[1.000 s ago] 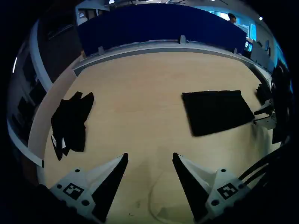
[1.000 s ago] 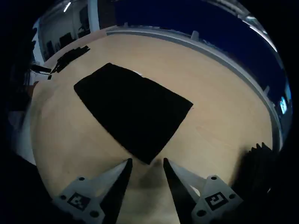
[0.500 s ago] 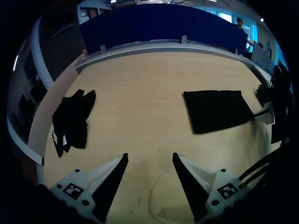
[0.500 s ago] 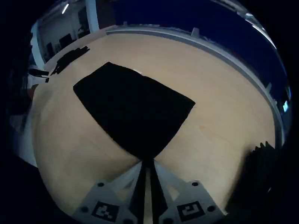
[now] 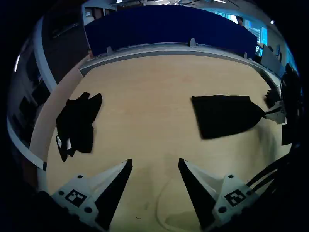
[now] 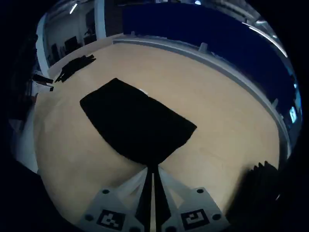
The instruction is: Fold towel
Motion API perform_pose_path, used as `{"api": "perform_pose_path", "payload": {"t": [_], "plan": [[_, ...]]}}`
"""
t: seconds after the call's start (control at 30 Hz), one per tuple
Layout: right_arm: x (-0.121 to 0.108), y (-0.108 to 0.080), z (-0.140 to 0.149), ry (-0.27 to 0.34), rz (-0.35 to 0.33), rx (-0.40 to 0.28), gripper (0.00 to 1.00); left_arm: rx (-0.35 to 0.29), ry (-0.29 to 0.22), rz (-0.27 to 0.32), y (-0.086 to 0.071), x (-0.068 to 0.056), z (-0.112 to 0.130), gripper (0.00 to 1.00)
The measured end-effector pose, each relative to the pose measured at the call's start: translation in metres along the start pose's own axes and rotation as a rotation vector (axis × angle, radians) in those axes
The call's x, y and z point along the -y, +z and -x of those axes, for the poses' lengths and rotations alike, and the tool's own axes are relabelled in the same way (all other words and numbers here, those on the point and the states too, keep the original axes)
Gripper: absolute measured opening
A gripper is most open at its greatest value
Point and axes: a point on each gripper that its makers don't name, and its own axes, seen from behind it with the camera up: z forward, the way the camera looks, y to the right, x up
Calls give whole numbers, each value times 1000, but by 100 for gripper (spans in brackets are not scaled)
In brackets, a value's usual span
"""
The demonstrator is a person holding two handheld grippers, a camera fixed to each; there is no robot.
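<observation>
**Right gripper view: corner pinched, fold beginning**

Our right tongs (image 6: 153, 167) clamp the near corner of the black towel (image 6: 135, 120), which lies on the counter (image 6: 231, 127). Our left tongs (image 5: 154, 162) hang open, well apart from it. Next, we reckon, that corner needs carrying across to the far edge.

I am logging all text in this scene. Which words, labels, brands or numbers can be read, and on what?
No readable words or numbers.
Left hand-held gripper and right hand-held gripper: square black-and-white pattern markers, no letters.
Crumpled black cloth: white tags, too small to read.
</observation>
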Motion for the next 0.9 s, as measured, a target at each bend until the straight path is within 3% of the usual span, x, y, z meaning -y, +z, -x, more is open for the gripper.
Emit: {"api": "perform_pose_path", "payload": {"t": [0.2, 0.47, 0.9], "plan": [[1, -13, -41, -81, 8, -40, 3, -11, -17, 4, -5, 0, -3, 88], [19, -23, -94, -221, -7, -79, 3, -23, -48, 9, -13, 1, -5, 88], [39, -14, -126, -360, -48, -71, 3, -35, -88, -7, -26, 10, 2, 88]]}}
